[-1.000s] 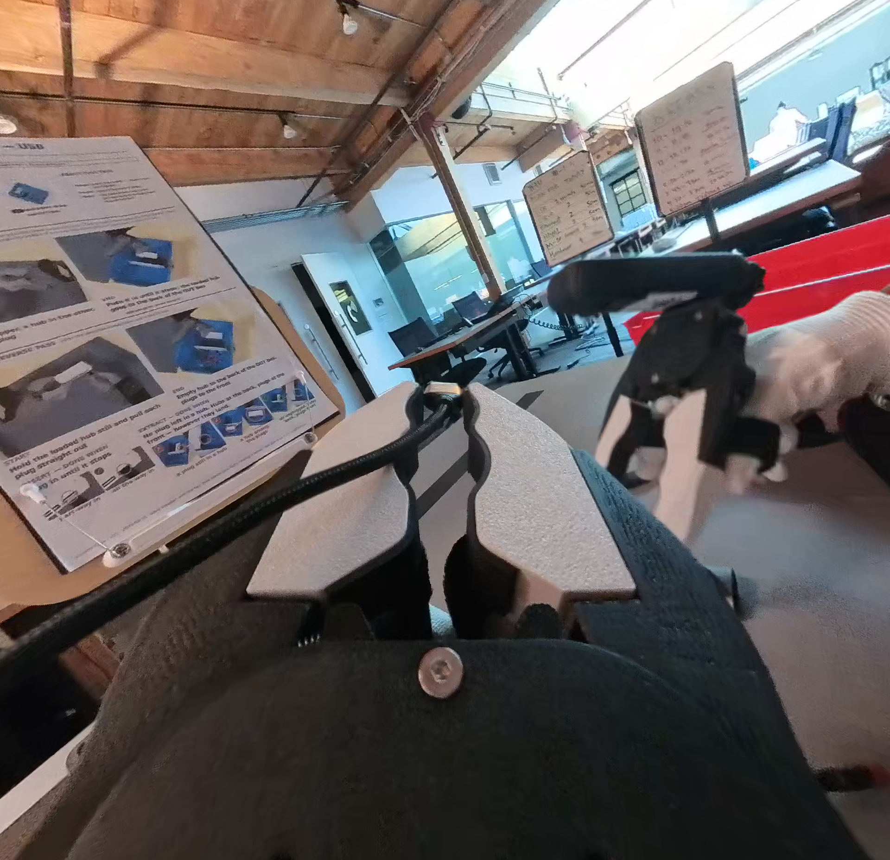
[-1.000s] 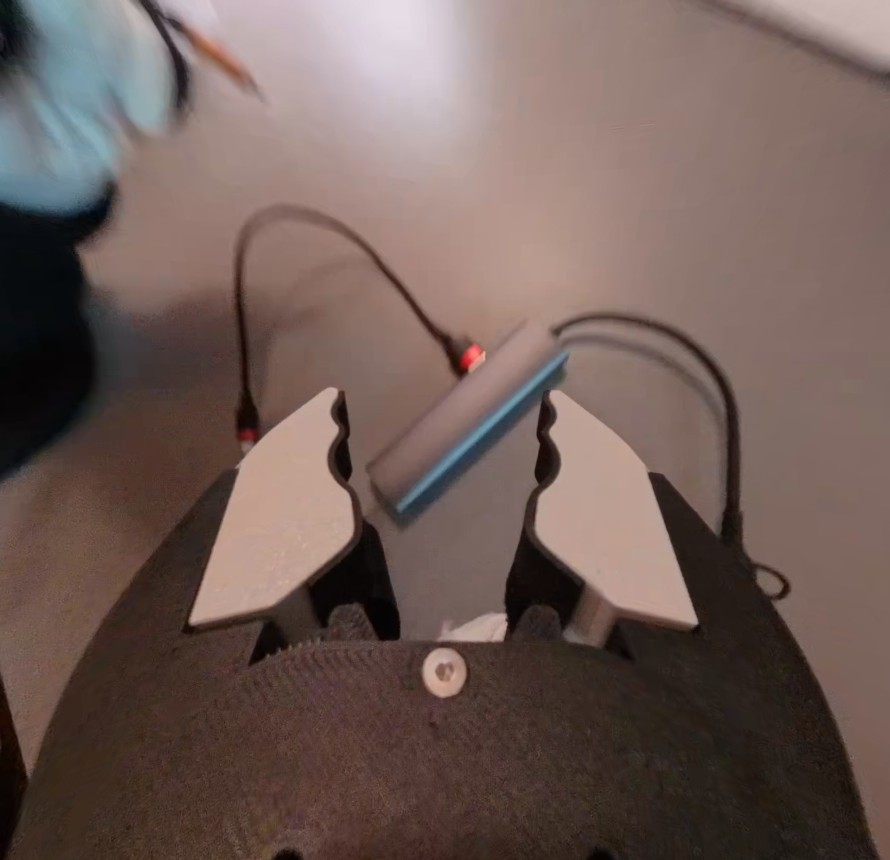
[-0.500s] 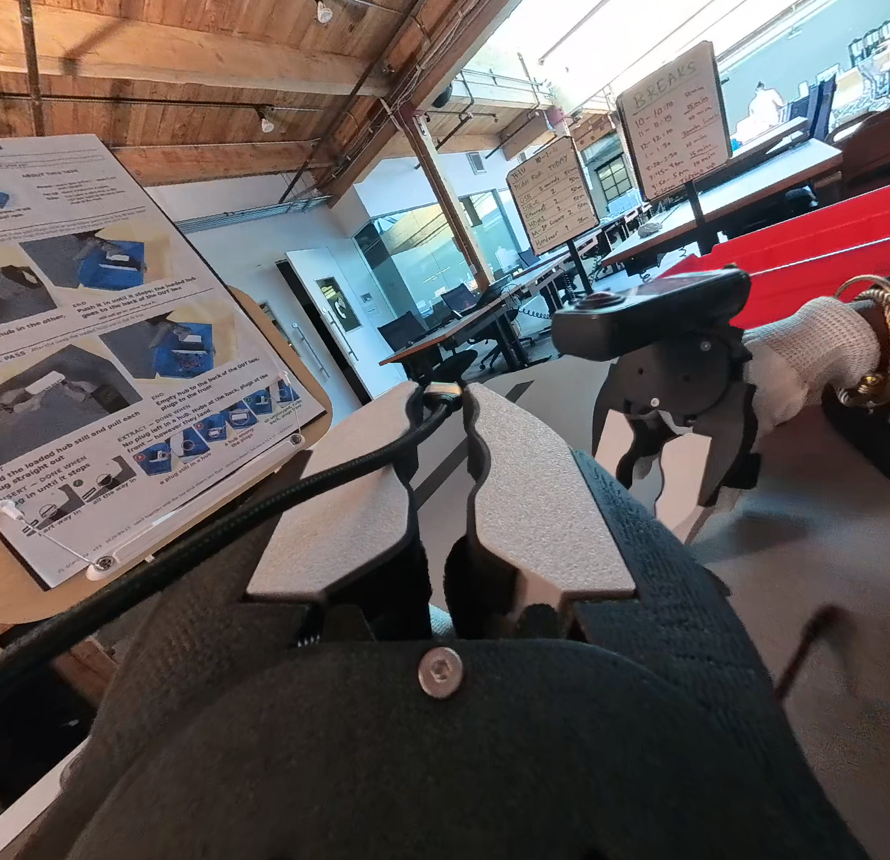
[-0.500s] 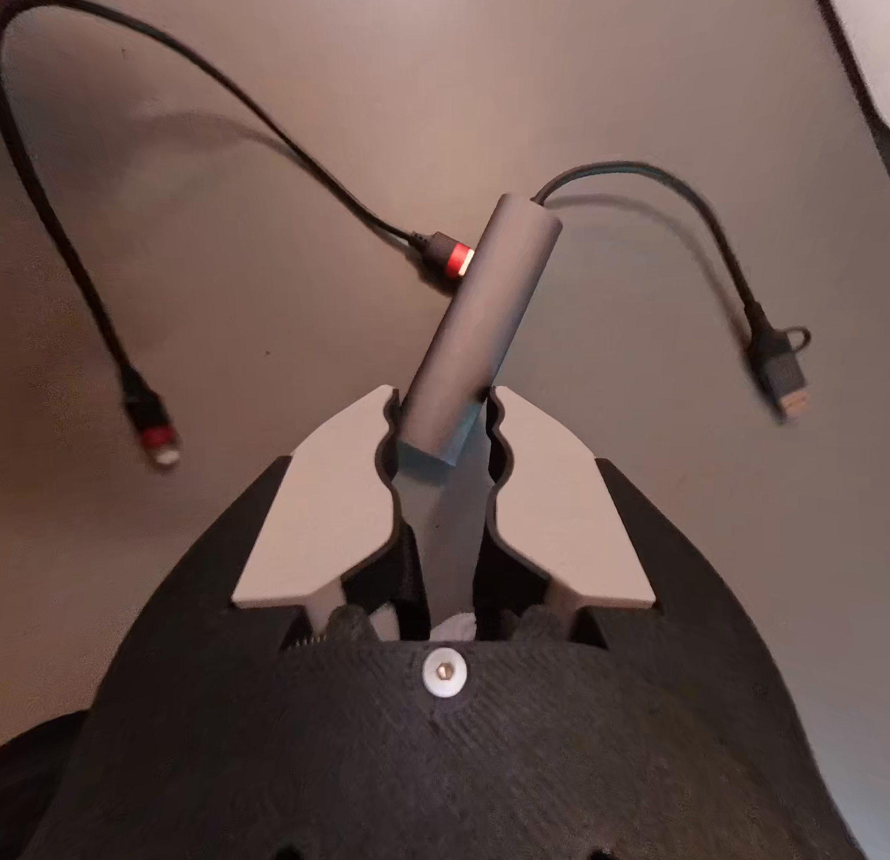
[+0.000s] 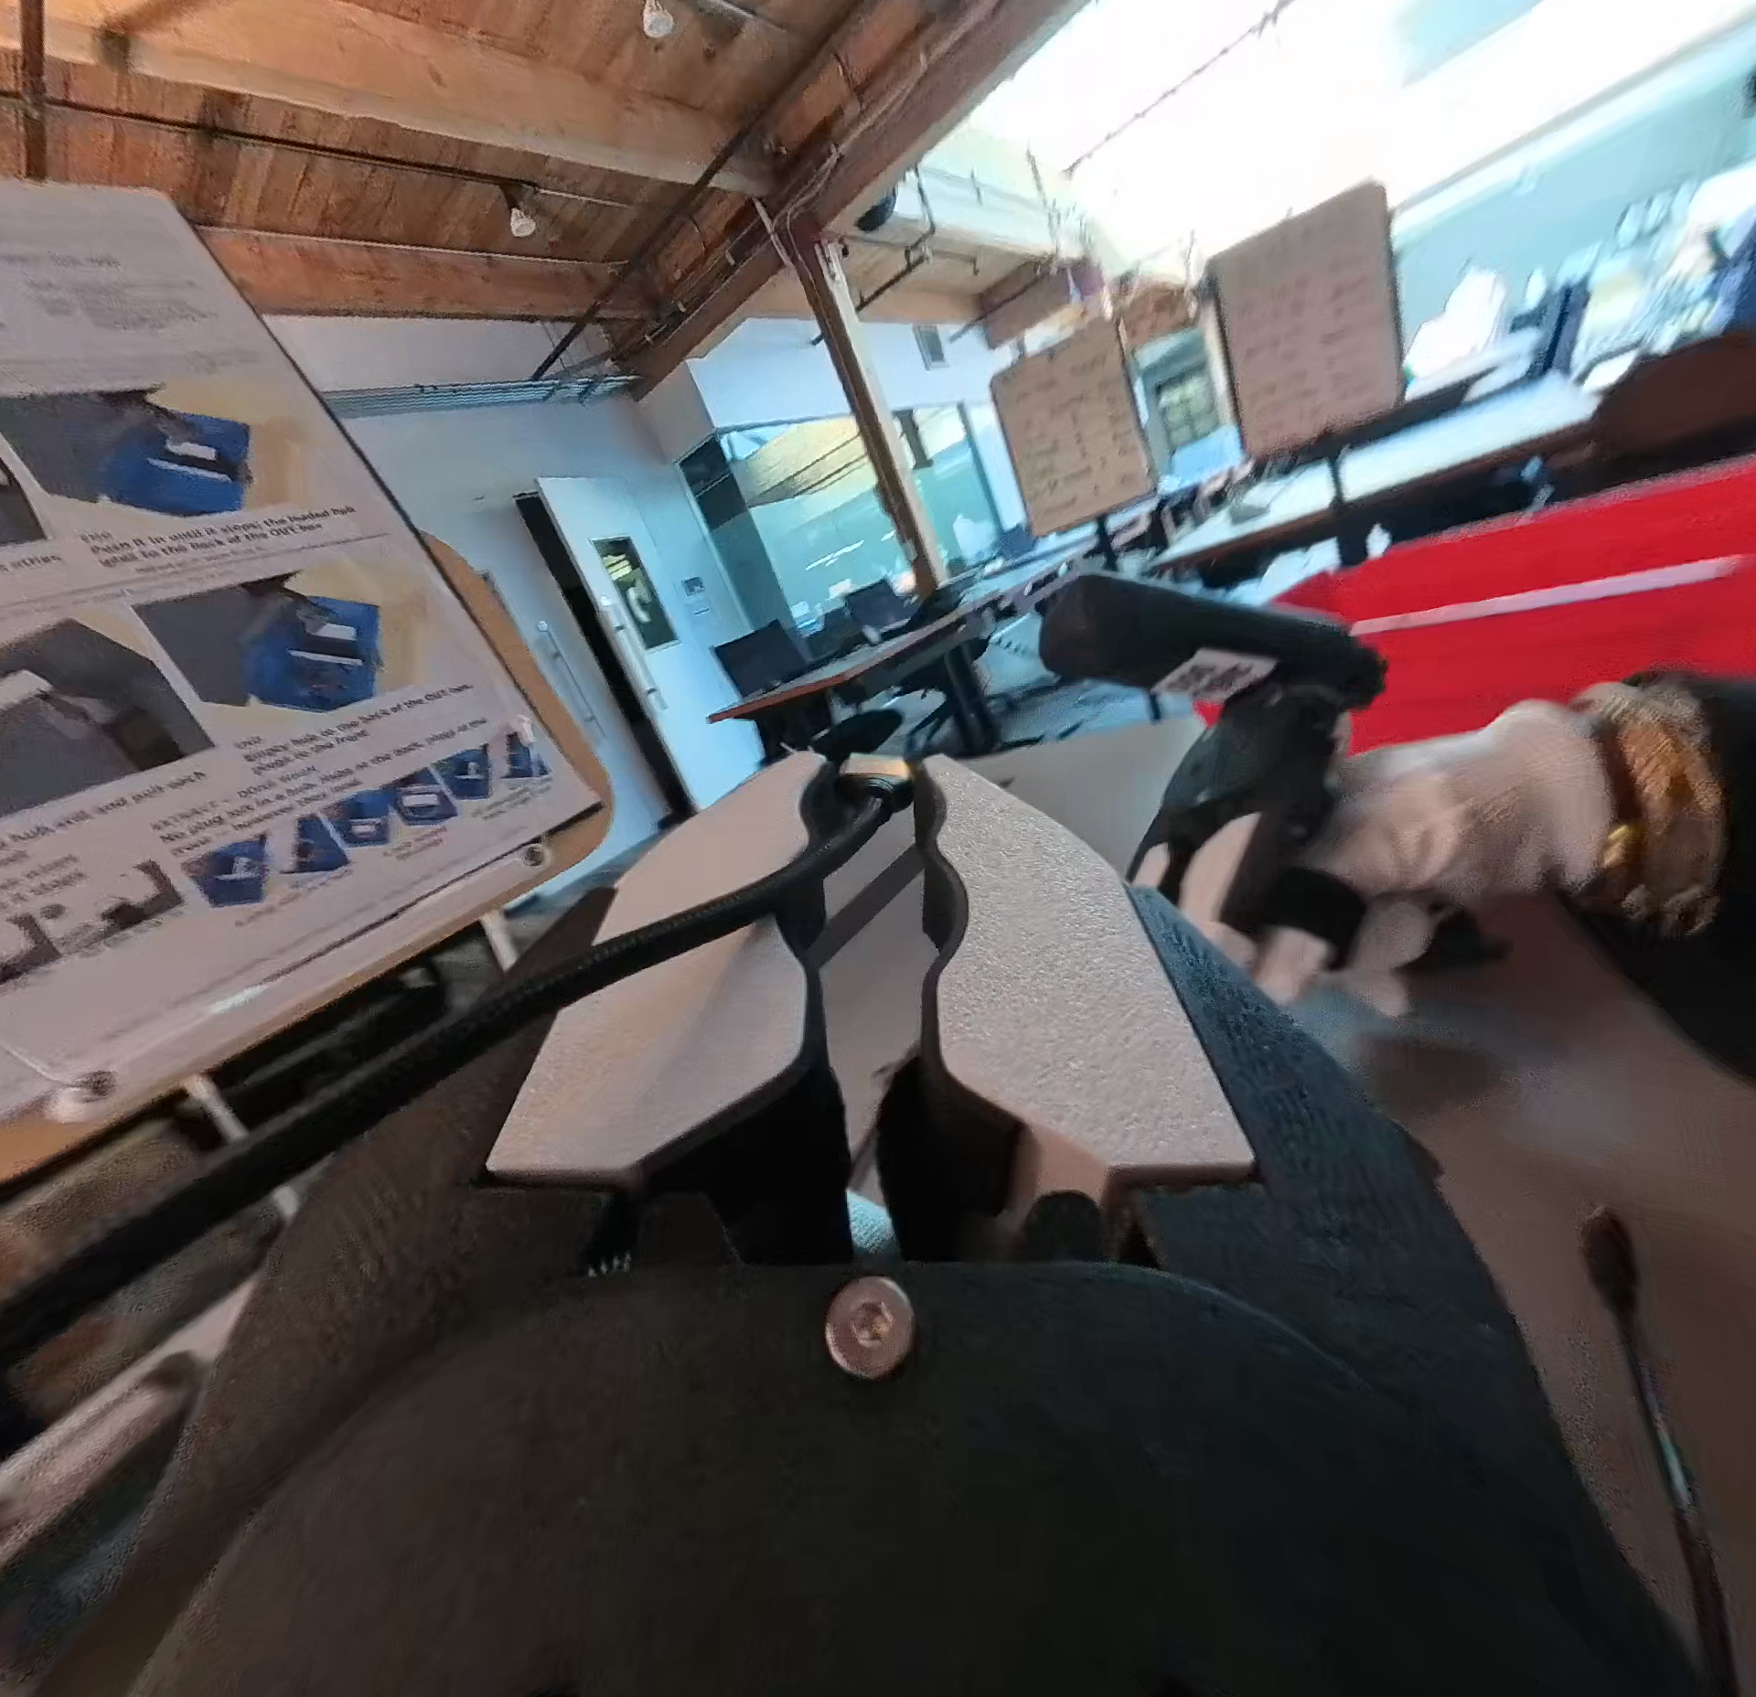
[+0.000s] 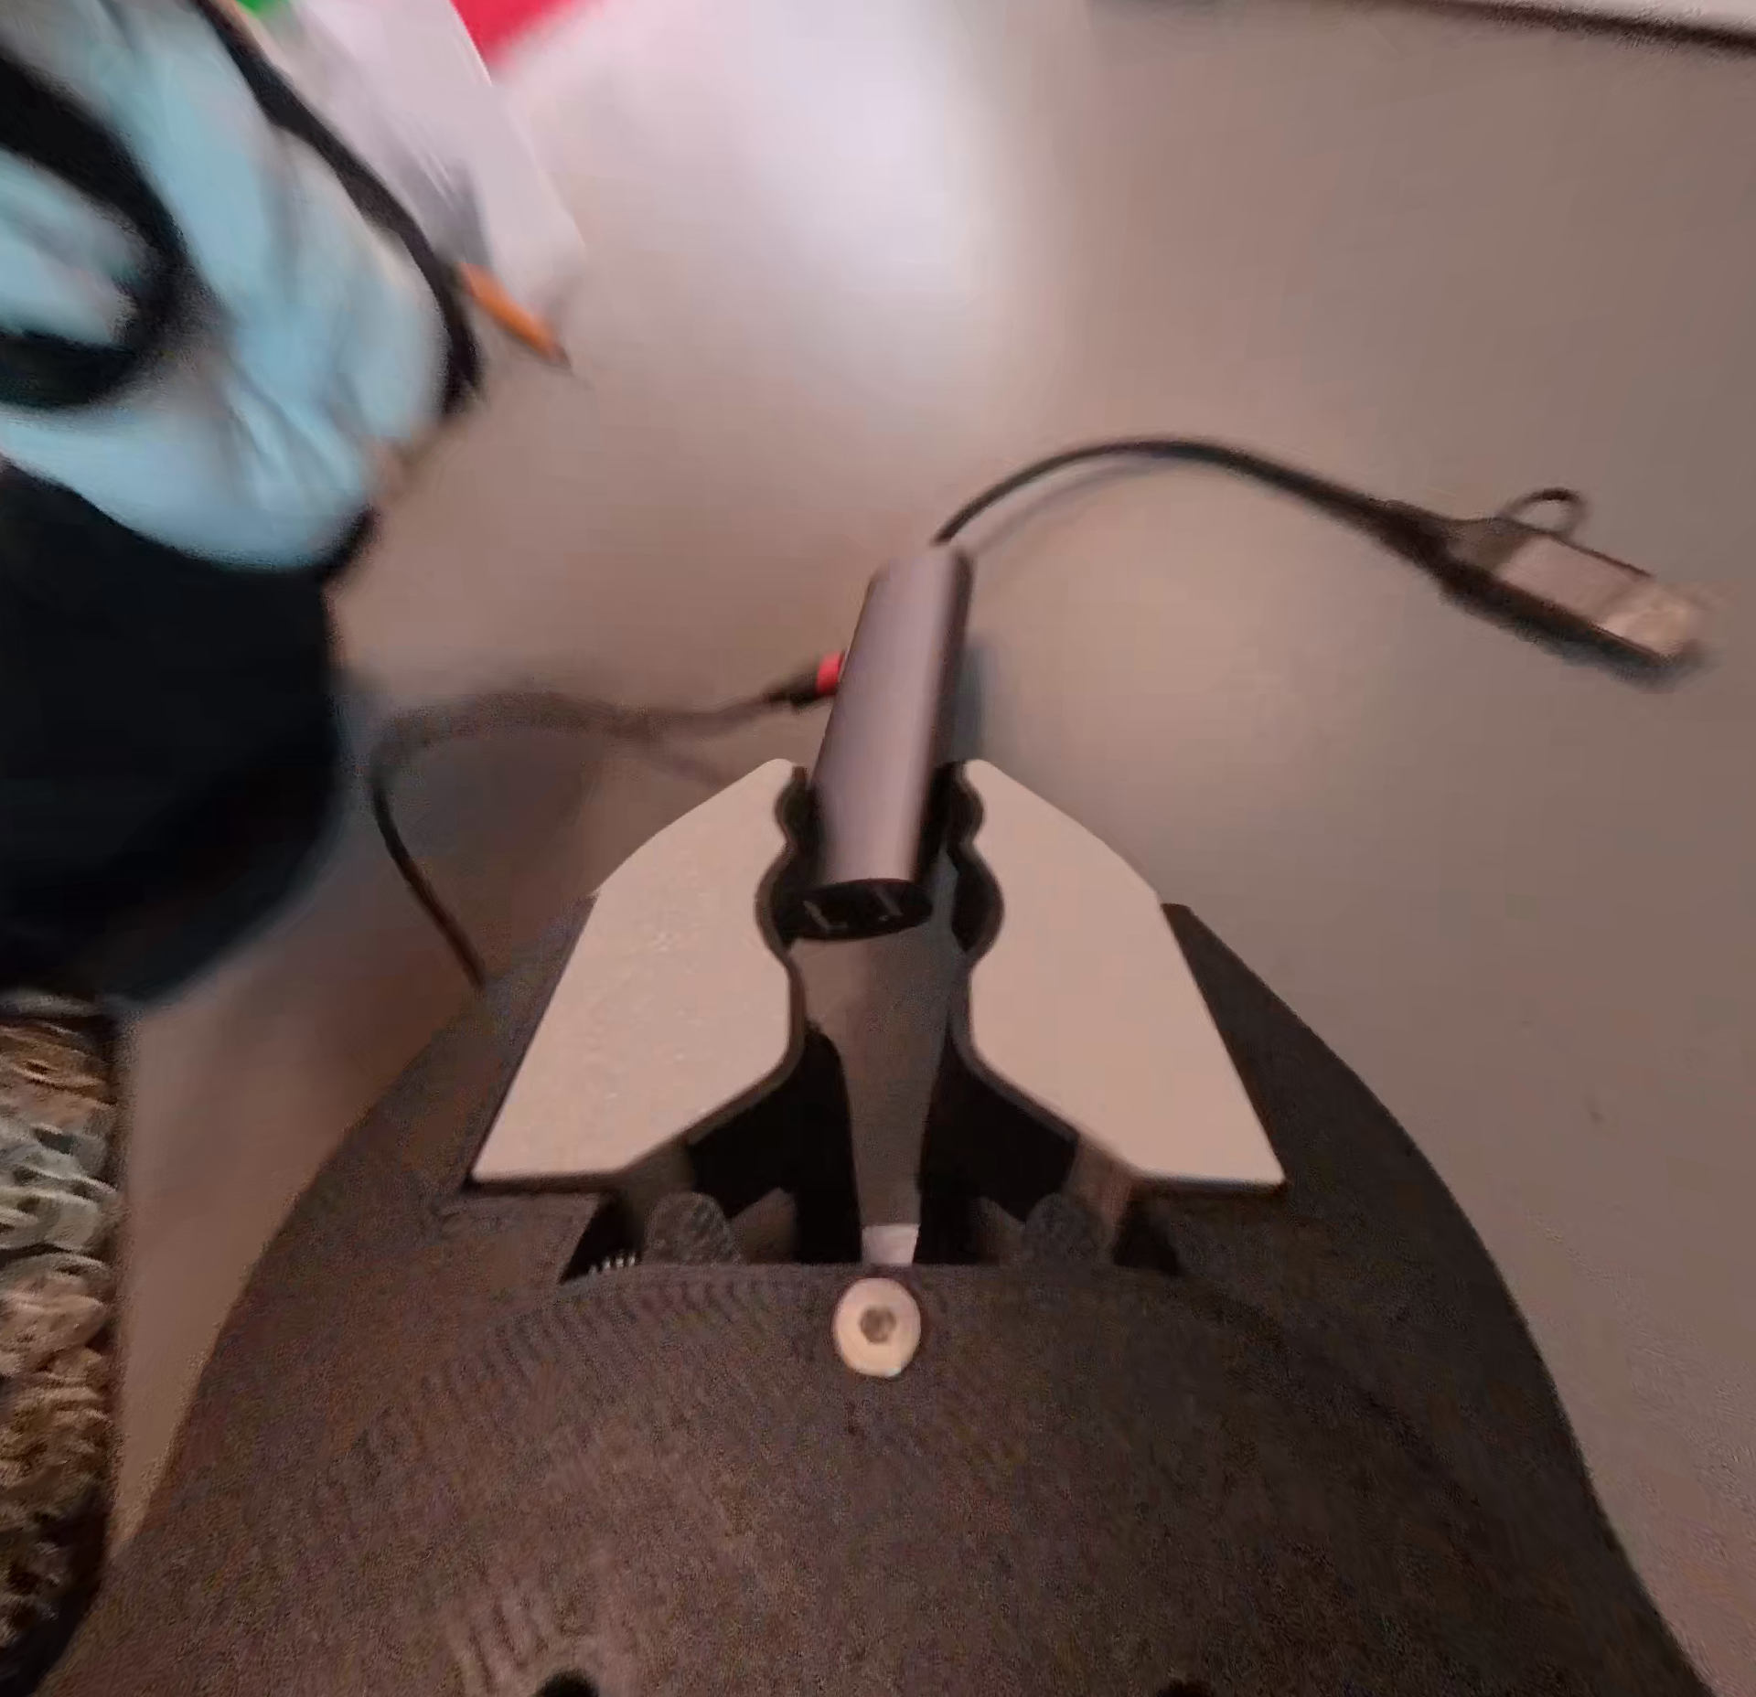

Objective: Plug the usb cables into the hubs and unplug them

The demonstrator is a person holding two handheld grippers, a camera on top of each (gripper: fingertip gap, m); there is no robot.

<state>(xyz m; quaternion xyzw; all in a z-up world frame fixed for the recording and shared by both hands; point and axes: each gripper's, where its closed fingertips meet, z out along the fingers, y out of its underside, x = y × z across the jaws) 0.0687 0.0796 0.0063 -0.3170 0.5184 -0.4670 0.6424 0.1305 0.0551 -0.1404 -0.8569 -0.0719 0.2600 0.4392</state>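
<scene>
In the right wrist view my right gripper (image 6: 879, 787) is shut on a grey USB hub (image 6: 893, 711), gripping its near end; the hub points away, lifted off the table. A black cable with a red-collared plug (image 6: 825, 671) sits in the hub's left side. The hub's own lead ends in a dangling connector (image 6: 1596, 597) at right. In the left wrist view my left gripper (image 5: 869, 787) is shut on the plug end of a black braided cable (image 5: 665, 939), which trails back to the left. The right gripper (image 5: 1254, 777), held by a gloved hand, shows at right.
A grey table (image 6: 1235, 274) lies under both grippers. An instruction board (image 5: 219, 663) stands at left. A red bin (image 5: 1558, 597) is at the back right. A person's light-blue sleeve (image 6: 190, 321) and dark clothing fill the left of the right wrist view. The tips of one gripper are about 15 cm away from the tips of the other.
My right gripper closed on the hub's near end and lifted it off the table, tilting up. My left gripper stayed shut on the cable and shifted slightly.
</scene>
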